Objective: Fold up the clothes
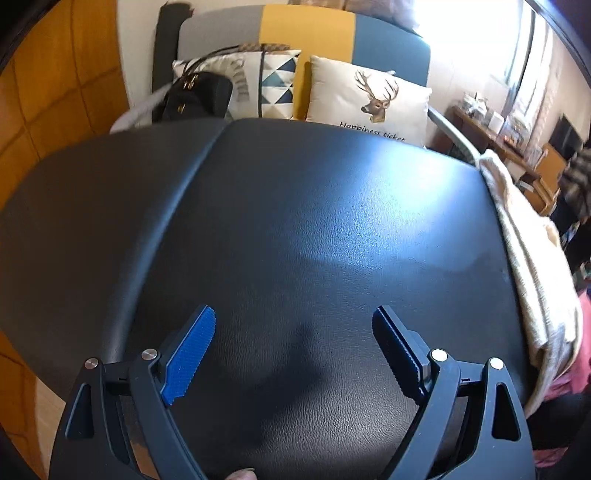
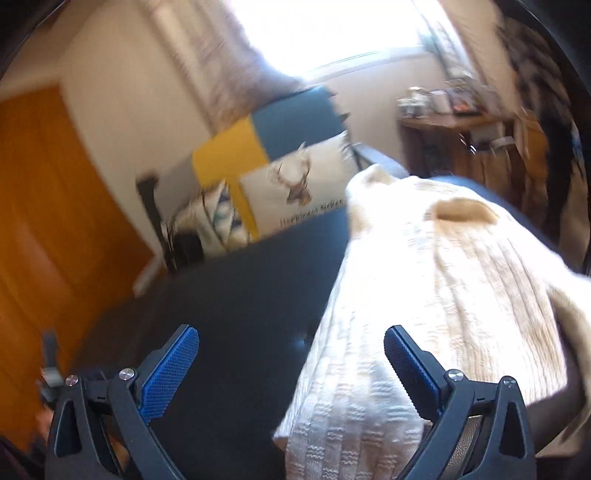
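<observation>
A cream knitted sweater [image 2: 424, 295] lies on the right part of a black leather surface [image 2: 240, 314], its collar opening toward the far end. In the left wrist view the sweater [image 1: 532, 266] shows as a strip along the right edge of the black surface [image 1: 295, 221]. My left gripper [image 1: 293, 332] is open and empty above the bare black surface. My right gripper [image 2: 291, 354] is open and empty, its right finger over the sweater's near hem, its left finger over bare leather. The right wrist view is blurred.
Behind the surface stands a grey, yellow and blue sofa [image 1: 306, 33] with a deer cushion [image 1: 369, 96], a patterned cushion [image 1: 266, 81] and a black handbag [image 1: 195, 96]. A wooden shelf [image 1: 498, 140] with small items stands at the right. Pink fabric [image 1: 576, 362] lies by the right edge.
</observation>
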Demonstrator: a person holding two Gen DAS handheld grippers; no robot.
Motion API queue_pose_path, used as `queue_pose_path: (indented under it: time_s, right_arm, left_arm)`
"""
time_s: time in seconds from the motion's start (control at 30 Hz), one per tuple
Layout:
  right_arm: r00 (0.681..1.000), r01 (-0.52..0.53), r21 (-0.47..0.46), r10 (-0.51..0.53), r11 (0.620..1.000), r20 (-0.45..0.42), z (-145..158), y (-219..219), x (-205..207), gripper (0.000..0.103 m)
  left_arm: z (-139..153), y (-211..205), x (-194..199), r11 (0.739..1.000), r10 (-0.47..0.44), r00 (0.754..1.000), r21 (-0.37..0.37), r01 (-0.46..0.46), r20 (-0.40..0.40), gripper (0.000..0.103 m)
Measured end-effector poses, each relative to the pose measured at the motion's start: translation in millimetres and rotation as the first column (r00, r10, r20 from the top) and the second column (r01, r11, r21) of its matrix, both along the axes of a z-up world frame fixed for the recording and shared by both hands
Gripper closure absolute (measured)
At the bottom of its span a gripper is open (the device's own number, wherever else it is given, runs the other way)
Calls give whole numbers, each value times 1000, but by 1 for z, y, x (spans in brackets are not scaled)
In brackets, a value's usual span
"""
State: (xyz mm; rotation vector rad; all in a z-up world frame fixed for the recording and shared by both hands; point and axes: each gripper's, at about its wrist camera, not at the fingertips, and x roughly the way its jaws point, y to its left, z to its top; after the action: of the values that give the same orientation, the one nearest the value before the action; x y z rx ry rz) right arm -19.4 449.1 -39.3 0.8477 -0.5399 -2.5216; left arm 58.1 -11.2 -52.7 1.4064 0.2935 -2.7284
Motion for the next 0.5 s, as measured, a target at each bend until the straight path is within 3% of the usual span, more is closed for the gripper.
queue_pose_path:
  time_s: [0.13,0.2,0.37,0.5]
  right_arm:
    - [995,43,-210,-61,977,-81,7,39,-10,0]
    - [990,36,-263,-70,964,-122,5,50,-23,0]
    - [986,-38,-229,-1,973,-169,1,15,-94,0]
    - [986,-142,-82,134,986,-94,-15,-41,-161,0]
  left_arm:
    - [16,-15,0,999,41,999,19,-41,-22,13]
    - [24,-19,-1,998,58,998,12,-57,-37,13]
    - [54,-10,-17,998,19,996,-64,-25,-92,13]
    - [62,7,-31,993,-50,993,-112,38,-104,13]
